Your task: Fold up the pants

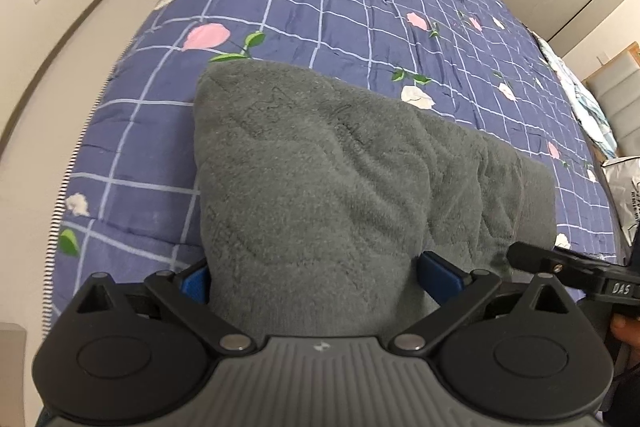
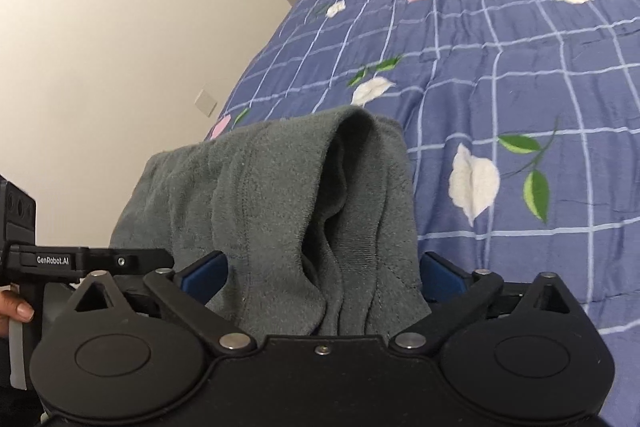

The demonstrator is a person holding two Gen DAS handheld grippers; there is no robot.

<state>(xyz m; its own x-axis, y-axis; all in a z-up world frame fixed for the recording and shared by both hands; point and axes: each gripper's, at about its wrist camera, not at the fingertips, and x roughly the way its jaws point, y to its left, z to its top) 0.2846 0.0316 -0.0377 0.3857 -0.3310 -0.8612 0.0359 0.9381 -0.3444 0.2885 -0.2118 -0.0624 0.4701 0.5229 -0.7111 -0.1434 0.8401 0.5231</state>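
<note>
Now both tools gripping grey pants [image 1: 320, 187]: left tool [image 1: 312, 279] and right tool [image 2: 322, 275] each pinching near edge, keeping fabric taut above bed [image 1: 360, 7], likely for carrying fold over.

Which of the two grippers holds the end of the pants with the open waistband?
The right gripper: the grey pants there gape open at a ribbed band. The left gripper holds closed fleece.
</note>
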